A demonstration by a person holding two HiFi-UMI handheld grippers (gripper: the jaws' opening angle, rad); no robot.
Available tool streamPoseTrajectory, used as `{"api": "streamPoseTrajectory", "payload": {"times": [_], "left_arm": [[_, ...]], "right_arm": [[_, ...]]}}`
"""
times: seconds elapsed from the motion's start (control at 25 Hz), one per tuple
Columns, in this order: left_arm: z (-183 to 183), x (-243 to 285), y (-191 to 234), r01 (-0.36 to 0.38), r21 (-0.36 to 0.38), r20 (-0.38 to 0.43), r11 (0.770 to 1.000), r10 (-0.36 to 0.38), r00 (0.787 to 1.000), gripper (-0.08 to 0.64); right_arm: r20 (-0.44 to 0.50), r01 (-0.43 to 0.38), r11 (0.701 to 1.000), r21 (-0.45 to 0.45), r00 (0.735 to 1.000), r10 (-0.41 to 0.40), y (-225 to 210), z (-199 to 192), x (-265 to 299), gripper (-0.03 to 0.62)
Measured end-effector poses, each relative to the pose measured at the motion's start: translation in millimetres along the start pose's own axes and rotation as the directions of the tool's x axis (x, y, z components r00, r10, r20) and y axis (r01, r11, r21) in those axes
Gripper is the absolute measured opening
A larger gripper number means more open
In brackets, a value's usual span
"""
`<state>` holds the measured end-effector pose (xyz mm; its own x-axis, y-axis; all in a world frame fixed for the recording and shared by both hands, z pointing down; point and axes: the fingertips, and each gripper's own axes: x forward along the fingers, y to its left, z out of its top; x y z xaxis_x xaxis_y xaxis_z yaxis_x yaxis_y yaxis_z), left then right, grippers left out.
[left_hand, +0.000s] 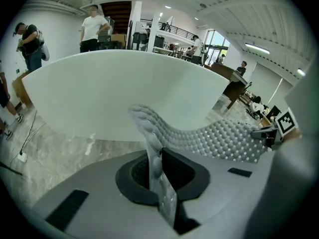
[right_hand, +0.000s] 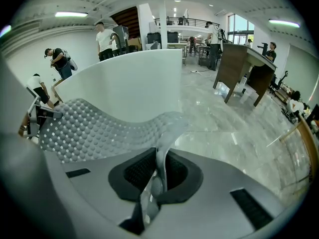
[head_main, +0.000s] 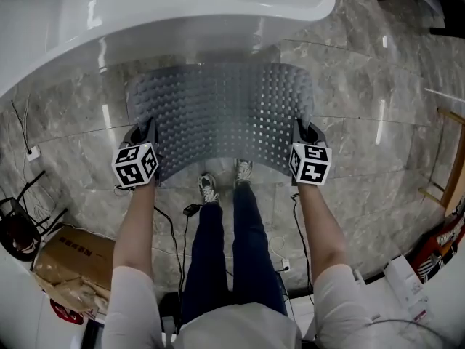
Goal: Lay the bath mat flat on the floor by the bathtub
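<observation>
A grey, bubble-textured bath mat (head_main: pixel 221 115) hangs spread out between my two grippers, over the marble floor in front of the white bathtub (head_main: pixel 167 13). My left gripper (head_main: pixel 143 138) is shut on the mat's near left corner. In the left gripper view the mat's edge (left_hand: pixel 155 156) runs pinched between the jaws. On the other side my right gripper (head_main: pixel 304 137) is shut on the near right corner, and the mat (right_hand: pixel 94 128) stretches away to the left in the right gripper view. The mat's far edge lies close to the tub wall.
The person's two shoes (head_main: pixel 225 180) stand just behind the mat. Black cables (head_main: pixel 174 231) trail over the floor near the legs. A cardboard box (head_main: pixel 69 264) sits at the lower left. A wooden frame (head_main: pixel 450 173) stands at the right edge. Several people (left_hand: pixel 94 29) stand beyond the tub.
</observation>
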<state>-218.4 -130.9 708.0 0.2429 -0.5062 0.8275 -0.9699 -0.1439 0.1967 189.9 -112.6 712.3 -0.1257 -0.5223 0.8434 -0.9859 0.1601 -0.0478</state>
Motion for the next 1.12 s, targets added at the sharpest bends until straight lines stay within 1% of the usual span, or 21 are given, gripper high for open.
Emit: {"api": "streamPoseTrajectory", "payload": {"times": [0.2, 0.56, 0.88, 1.12], "left_arm": [[-17.6, 23.1, 3.0, -0.010, 0.005, -0.022, 1.000, 0.010, 1.000, 0.043], [-40.4, 61.7, 7.3, -0.008, 0.021, -0.047, 1.000, 0.009, 0.999, 0.043], [-60.8, 101.9, 10.2, -0.012, 0.030, -0.076, 0.999, 0.014, 0.997, 0.043], [-76.1, 129.5, 18.0, -0.022, 0.047, -0.099, 0.999, 0.026, 0.995, 0.043]], "right_arm": [[-0.020, -0.001, 1.000, 0.001, 1.000, 0.001, -0.9, -16.1, 24.4, 0.041], [-0.051, 0.000, 1.000, 0.030, 0.999, 0.001, -6.3, -43.0, 64.8, 0.041], [-0.071, -0.004, 1.000, 0.005, 0.997, 0.004, -14.4, -63.7, 105.1, 0.041], [-0.093, -0.005, 1.000, 0.004, 0.996, 0.005, -15.0, -84.4, 134.2, 0.041]]}}
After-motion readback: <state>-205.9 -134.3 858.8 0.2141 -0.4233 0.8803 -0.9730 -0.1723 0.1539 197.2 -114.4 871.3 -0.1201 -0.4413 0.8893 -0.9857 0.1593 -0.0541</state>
